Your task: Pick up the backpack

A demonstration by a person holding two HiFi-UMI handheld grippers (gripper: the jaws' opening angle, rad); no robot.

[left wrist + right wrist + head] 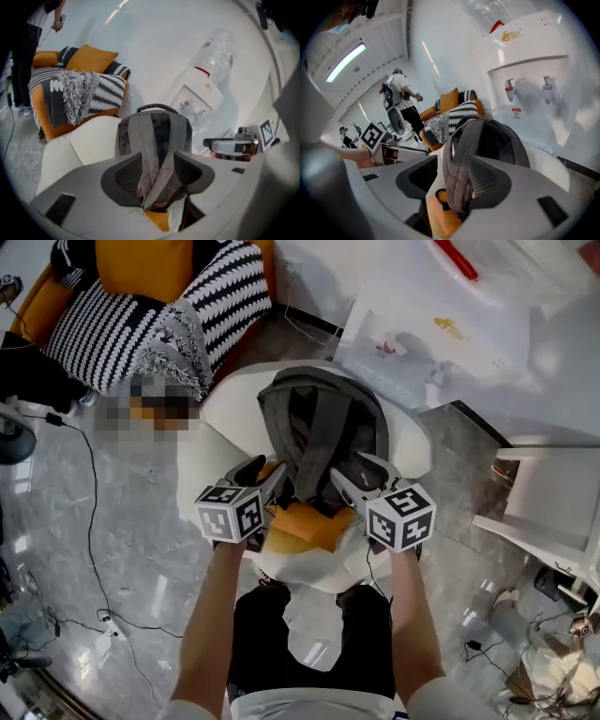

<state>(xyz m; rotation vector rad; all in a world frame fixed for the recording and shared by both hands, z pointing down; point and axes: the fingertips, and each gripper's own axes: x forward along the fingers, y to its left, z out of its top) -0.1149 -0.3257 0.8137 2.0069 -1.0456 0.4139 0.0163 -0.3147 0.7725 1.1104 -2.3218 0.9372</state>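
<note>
The grey backpack [319, 413] lies straps-up on a white seat [230, 404]. The left claw [269, 472] and the right claw [359, 472] are both open. Each has a shoulder strap [151, 154] between its jaws, unpinched.

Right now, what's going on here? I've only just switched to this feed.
A person holds a gripper in each hand at a grey backpack that stands on a white seat. The left gripper has one shoulder strap between its jaws, which stand apart. The right gripper has the other strap between its jaws, also apart. Neither gripper is clamped on a strap yet, and the backpack rests on the seat, not lifted.
</note>
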